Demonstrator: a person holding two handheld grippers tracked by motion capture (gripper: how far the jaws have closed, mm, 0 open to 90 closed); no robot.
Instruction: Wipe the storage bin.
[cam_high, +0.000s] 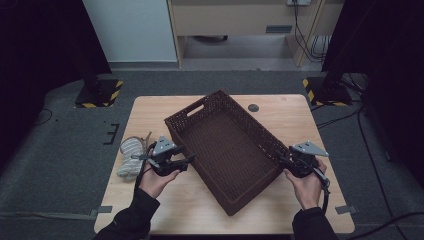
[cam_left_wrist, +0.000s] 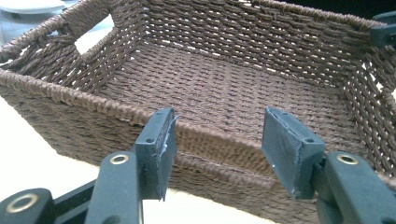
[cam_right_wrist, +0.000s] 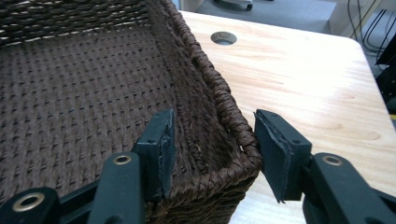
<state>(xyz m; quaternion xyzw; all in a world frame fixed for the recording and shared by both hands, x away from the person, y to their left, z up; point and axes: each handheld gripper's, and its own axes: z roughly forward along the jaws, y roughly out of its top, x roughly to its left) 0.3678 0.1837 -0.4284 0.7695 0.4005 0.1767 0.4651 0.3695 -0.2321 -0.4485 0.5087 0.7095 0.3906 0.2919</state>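
High view shows our woven basket (cam_high: 225, 150) lying diagonally at frame centre, light but stiff. Our left gripper (cam_high: 186, 161) stands apart at its long wall; our right gripper (cam_right_wrist: 212, 154) straddles the braided corner rim unclamped, the firmest hold.

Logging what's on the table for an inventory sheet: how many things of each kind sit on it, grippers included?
Woven brown basket: 1
Bundle of pale rope or cloth: 1
Hand-held grippers: 2, the left gripper and the right gripper
Total: 4
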